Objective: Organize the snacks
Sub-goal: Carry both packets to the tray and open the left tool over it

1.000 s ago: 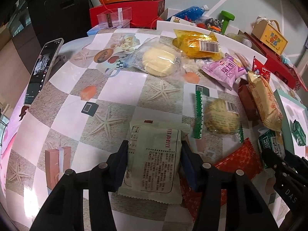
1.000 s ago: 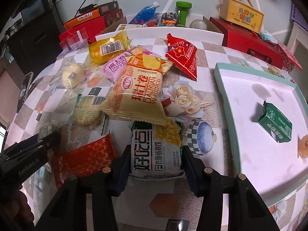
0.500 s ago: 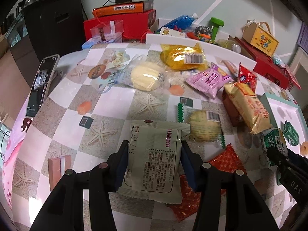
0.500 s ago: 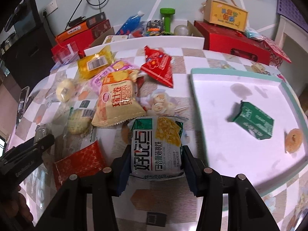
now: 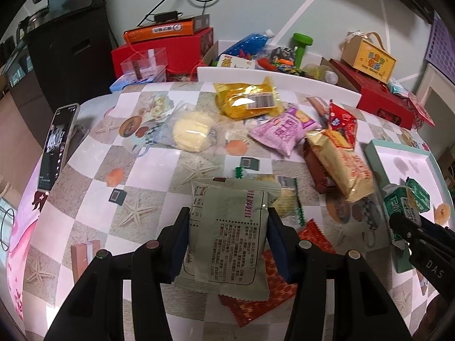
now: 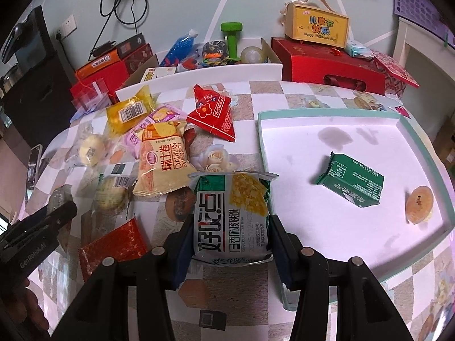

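Red packet (image 5: 263, 292) lies under the grey-green packet (image 5: 227, 236).

Looks like a lived-in home room: a table (image 5: 148, 153) under a patterned oilcloth, gift boxes (image 6: 327, 65) stacked along the wall, a wall socket (image 6: 66, 27) trailing cables, a phone (image 5: 57, 147) lying at the edge.

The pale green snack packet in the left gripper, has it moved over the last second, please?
Yes. The pale green snack packet has risen off the table, now overlapping the round cookie packet behind it.
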The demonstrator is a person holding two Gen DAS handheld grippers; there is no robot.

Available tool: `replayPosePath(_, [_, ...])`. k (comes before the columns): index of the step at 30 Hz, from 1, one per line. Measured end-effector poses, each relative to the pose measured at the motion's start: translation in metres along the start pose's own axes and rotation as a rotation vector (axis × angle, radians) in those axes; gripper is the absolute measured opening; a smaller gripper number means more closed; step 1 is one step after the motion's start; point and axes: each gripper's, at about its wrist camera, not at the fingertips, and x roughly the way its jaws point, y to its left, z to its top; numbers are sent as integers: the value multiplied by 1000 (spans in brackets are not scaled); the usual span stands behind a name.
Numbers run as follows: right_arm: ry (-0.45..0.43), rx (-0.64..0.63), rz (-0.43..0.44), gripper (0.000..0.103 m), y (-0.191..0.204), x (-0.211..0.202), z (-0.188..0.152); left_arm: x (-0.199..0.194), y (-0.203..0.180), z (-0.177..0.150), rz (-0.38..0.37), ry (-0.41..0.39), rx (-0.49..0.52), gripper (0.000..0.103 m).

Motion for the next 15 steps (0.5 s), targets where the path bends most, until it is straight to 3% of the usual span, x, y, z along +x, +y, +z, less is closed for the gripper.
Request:
replayPosePath(8, [-37,25,7,53,-10,-14,4,-6,-33,6,-49,-24,70,53])
replayPosePath(15, [-102,119,-44,53,-53,-39,9,-15,-77,9,-114,-49,157,53])
